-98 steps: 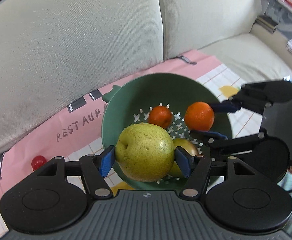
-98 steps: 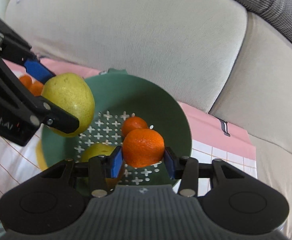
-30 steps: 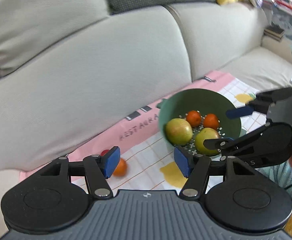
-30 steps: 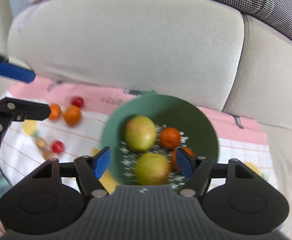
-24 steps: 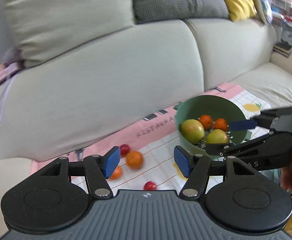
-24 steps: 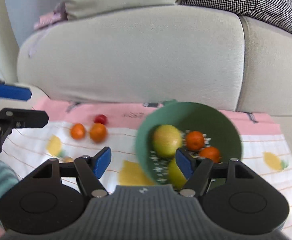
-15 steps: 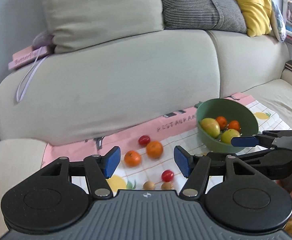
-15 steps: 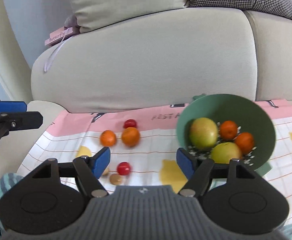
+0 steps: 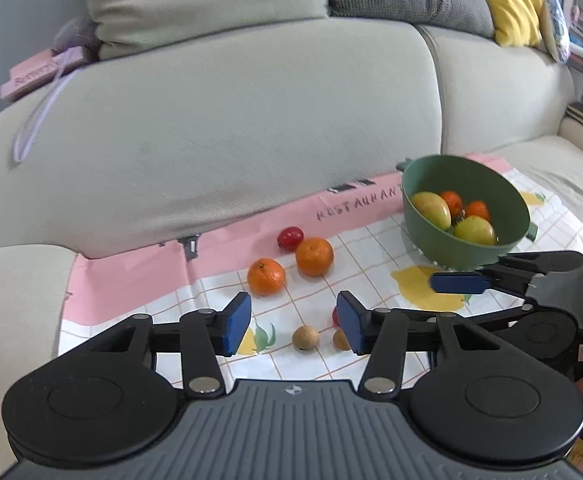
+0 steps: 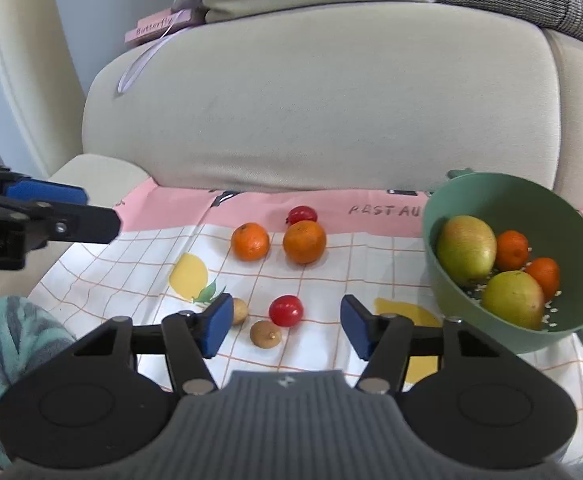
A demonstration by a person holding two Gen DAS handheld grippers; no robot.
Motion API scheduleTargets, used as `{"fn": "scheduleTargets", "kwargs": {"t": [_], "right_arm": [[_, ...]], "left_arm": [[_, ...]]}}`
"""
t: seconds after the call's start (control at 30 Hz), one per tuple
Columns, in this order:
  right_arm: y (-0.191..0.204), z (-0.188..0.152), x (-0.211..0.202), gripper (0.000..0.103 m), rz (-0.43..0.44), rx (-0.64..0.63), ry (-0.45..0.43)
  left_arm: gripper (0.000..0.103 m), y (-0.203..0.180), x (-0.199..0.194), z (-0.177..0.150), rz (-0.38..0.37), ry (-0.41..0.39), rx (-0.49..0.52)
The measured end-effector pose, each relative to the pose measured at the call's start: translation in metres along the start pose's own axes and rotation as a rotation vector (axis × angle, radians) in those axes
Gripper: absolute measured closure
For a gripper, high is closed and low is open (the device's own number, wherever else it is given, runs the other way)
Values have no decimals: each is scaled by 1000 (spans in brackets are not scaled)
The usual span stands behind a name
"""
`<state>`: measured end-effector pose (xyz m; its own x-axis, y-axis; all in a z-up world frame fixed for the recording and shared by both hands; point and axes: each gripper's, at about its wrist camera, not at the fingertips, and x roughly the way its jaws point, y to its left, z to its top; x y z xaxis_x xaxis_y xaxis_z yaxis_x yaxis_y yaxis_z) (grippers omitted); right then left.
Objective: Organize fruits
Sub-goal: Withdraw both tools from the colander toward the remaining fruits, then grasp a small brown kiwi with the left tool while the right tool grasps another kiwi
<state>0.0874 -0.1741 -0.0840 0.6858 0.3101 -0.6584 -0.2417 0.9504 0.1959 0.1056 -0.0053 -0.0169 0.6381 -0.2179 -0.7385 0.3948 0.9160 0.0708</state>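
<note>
A green colander bowl [image 10: 563, 208] sits on the right of a checked cloth [image 10: 371, 276] on the sofa seat; it also shows in the left wrist view [image 9: 503, 184]. It holds two yellow-green pears [image 10: 465, 246] and two oranges [image 10: 512, 250]. On the cloth lie two oranges [image 10: 250, 241] [image 10: 304, 241], two red fruits [image 10: 302, 213] [image 10: 286, 310] and two small brown fruits [image 10: 265, 334]. My left gripper [image 9: 293, 322] and my right gripper [image 10: 285, 326] are both open and empty, held back above the cloth's front.
The sofa backrest [image 9: 251, 120] rises right behind the cloth. A pink book [image 10: 157, 26] lies on top of the backrest at the left. Cushions [image 9: 503, 0] stand at the upper right. A striped teal sleeve [image 10: 7, 344] is at my lower left.
Both grippers let go of the pear and the orange into the bowl, opened, and pulled back and left. The loose fruits on the cloth have come into view.
</note>
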Motion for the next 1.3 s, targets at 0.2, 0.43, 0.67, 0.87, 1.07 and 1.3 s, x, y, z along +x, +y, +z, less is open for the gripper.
{"fn": "scheduleTargets", "kwargs": {"t": [0.2, 0.43, 0.67, 0.87, 1.07, 1.3], "right_arm": [[3, -7, 30, 62, 39, -8, 66], [2, -15, 64, 66, 64, -20, 123], [-5, -16, 88, 71, 97, 6, 153], [-10, -17, 99, 73, 115, 16, 167], [-14, -20, 105, 74, 143, 32, 177], [-14, -21, 107, 77, 160, 30, 171]], "left_arm": [[47, 1, 34, -2, -25, 115, 34], [51, 3, 68, -6, -59, 214, 47], [55, 4, 101, -4, -102, 287, 48], [57, 5, 127, -7, -105, 335, 29], [59, 7, 145, -11, -112, 362, 7], [60, 8, 158, -14, -117, 383, -20]]}}
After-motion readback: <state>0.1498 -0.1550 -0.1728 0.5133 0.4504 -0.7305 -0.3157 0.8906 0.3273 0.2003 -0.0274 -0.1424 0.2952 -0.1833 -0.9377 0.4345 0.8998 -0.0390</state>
